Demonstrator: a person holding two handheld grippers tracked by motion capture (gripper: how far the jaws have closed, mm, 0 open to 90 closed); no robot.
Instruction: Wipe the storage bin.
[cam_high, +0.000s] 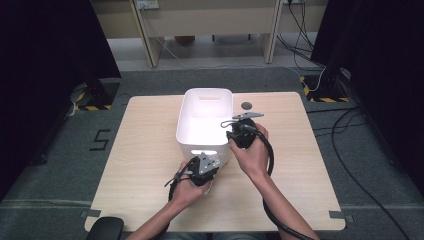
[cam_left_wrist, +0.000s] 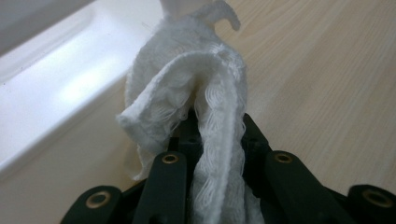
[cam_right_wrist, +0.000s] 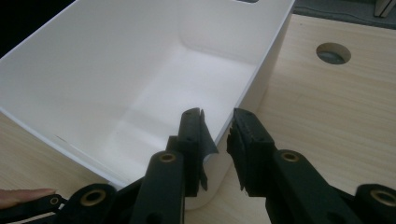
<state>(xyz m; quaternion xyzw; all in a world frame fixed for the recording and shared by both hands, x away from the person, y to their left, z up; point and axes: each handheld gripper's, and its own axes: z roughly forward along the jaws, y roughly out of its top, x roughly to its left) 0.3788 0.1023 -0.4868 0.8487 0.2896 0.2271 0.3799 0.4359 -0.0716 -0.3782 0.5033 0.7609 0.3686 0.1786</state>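
High view: a white bin (cam_high: 205, 122) stands near the middle of the table (cam_high: 145, 165), long axis running 12 to 6 o'clock, open top up.
Left tool: the left tool (cam_high: 204, 167) sits at the bin's 6 o'clock corner, close against its near wall; the hand (cam_high: 189, 189) comes in from 6 o'clock.
Left tool state: jaws closed on a white cloth (cam_left_wrist: 196, 98), which bunches up out of them in a folded loop, as the left gripper view shows.
Cloth place: outside the bin, just beside its white wall (cam_left_wrist: 51, 93), above bare table wood.
Right tool: the right tool (cam_right_wrist: 218, 135) is at the bin's right rim, toward its near right corner.
Right tool state: jaws part open and straddling the rim edge, one inside the bin (cam_right_wrist: 140, 84), one outside; whether the pads press the wall I cannot tell.
Bin edges: rim thin and rounded; a handle slot in the far wall.
Open room: broad bare wood at 9 o'clock of the bin and at 3 o'clock; a narrower strip at 6 o'clock.
Table hole: a round cable hole (cam_high: 246, 105) lies at 2 o'clock of the bin, near its far right corner.
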